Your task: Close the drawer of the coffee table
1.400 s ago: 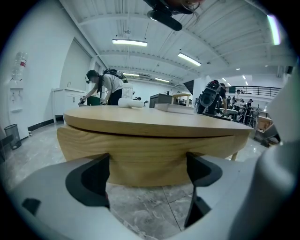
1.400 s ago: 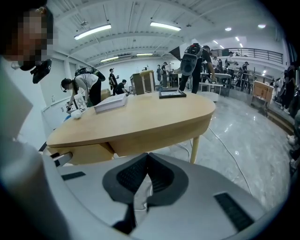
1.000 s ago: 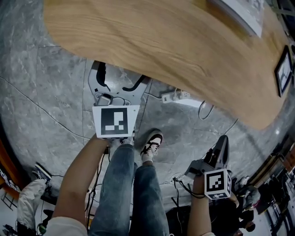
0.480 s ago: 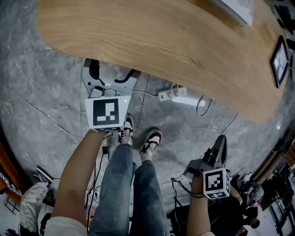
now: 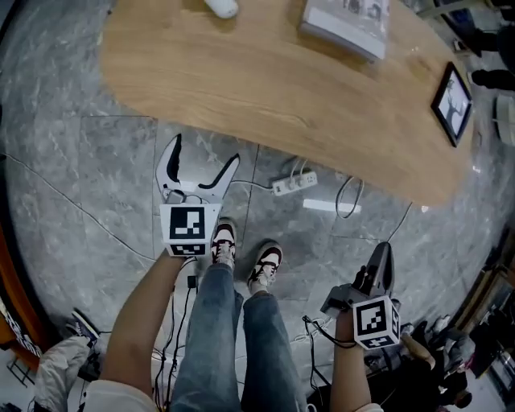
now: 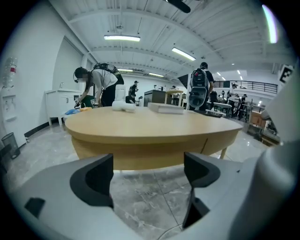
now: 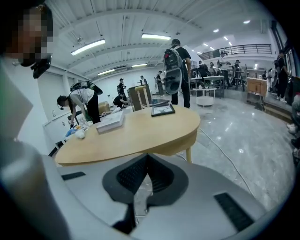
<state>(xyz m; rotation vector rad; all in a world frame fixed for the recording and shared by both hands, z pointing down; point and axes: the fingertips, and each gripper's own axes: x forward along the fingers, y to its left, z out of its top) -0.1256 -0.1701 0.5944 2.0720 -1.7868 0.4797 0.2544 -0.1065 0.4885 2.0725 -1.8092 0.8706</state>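
The oval wooden coffee table (image 5: 273, 72) fills the top of the head view. In the left gripper view its apron (image 6: 150, 152) faces me, with a vertical seam (image 6: 207, 140) at the right, and the front looks flush. My left gripper (image 5: 205, 154) hangs over the floor just short of the table's near edge. Its jaws are wide and closing slightly, with nothing between them (image 6: 149, 171). My right gripper (image 5: 385, 259) is low at the right, away from the table. It is shut and empty (image 7: 146, 174).
On the table lie a white book (image 5: 346, 20), a framed picture (image 5: 451, 100) and a small white object (image 5: 221, 6). A power strip (image 5: 290, 183) and cables lie on the grey stone floor below. My shoes (image 5: 265, 261) stand between the grippers. People stand beyond the table.
The left gripper has drawn back from under the table's edge, and both its fingers now show over the floor. More of the tabletop is in view. The right gripper stays shut.
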